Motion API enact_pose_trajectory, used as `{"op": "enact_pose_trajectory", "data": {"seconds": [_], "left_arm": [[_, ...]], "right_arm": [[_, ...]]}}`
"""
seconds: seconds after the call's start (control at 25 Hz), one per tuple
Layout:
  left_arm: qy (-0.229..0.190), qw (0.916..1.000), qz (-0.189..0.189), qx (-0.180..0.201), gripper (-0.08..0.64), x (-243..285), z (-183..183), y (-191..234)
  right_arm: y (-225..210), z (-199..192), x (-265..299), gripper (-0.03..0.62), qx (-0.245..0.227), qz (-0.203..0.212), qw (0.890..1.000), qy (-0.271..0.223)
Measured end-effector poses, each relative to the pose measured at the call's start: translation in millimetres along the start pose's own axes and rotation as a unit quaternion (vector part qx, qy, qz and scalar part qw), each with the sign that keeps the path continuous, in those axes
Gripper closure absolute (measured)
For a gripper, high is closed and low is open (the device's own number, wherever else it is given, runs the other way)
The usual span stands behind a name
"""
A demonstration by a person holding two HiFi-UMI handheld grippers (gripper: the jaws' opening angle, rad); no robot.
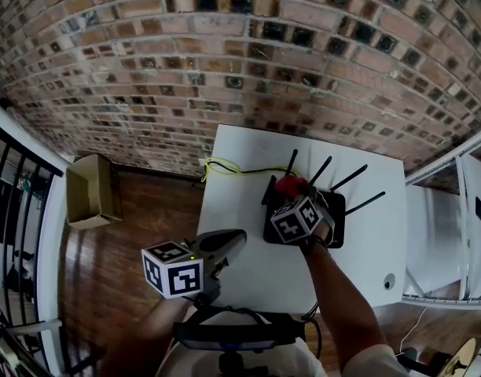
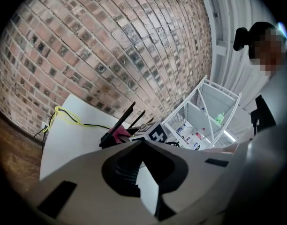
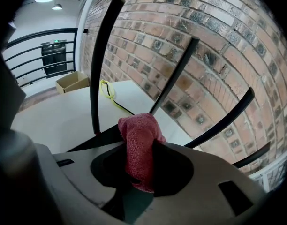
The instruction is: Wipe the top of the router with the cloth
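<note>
The black router (image 1: 337, 228) with several upright antennas (image 1: 346, 179) lies on the white table (image 1: 248, 155). My right gripper (image 1: 294, 195) hovers over the router's back left part, pointing steeply down, shut on a bunched red cloth (image 1: 288, 184). In the right gripper view the cloth (image 3: 139, 146) sticks out between the jaws, just above the router's top (image 3: 99, 138), with antennas (image 3: 100, 64) close ahead. My left gripper (image 1: 233, 240) stays near the table's front left edge, shut and holding nothing. Its own view shows the router (image 2: 109, 138) and the cloth (image 2: 119, 134) ahead.
A yellow and black cable (image 1: 222, 166) trails off the table's back left corner. A cardboard box (image 1: 89, 191) sits on the wooden floor at the left. A brick wall (image 1: 225, 53) stands behind the table. White shelving (image 1: 441, 234) adjoins the right side.
</note>
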State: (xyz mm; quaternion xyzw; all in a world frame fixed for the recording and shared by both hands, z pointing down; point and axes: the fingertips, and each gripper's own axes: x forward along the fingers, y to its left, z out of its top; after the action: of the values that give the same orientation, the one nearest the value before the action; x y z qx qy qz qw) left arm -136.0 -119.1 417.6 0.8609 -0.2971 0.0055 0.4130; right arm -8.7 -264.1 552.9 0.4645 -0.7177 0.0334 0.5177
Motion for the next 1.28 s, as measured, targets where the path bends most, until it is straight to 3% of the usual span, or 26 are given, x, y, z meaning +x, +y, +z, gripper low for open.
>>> {"op": "enact_pose_trajectory", "data": {"seconds": [0.68, 0.92, 1.16, 1.28], "left_arm": [[-0.009, 0.9997, 0.02, -0.006, 0.555, 3.9, -6.9, -0.8], [-0.005, 0.9999, 0.015, -0.005, 0.555, 9.0, -9.0, -8.3], [-0.005, 0.9999, 0.013, 0.001, 0.554, 18.6, -10.3, -16.2], [-0.006, 0.9998, 0.016, 0.004, 0.555, 23.8, -13.2, -19.5]], "right_arm": [[1.5, -11.1, 9.5, 0.448, 0.01, 0.036, 0.999, -0.004], [-0.8, 0.6, -12.6, 0.448, 0.048, 0.06, 0.995, -0.059], [-10.0, 13.6, -40.2, 0.446, 0.102, 0.119, 0.978, -0.139], [-15.6, 17.7, -52.3, 0.446, 0.187, 0.175, 0.951, -0.175]]}}
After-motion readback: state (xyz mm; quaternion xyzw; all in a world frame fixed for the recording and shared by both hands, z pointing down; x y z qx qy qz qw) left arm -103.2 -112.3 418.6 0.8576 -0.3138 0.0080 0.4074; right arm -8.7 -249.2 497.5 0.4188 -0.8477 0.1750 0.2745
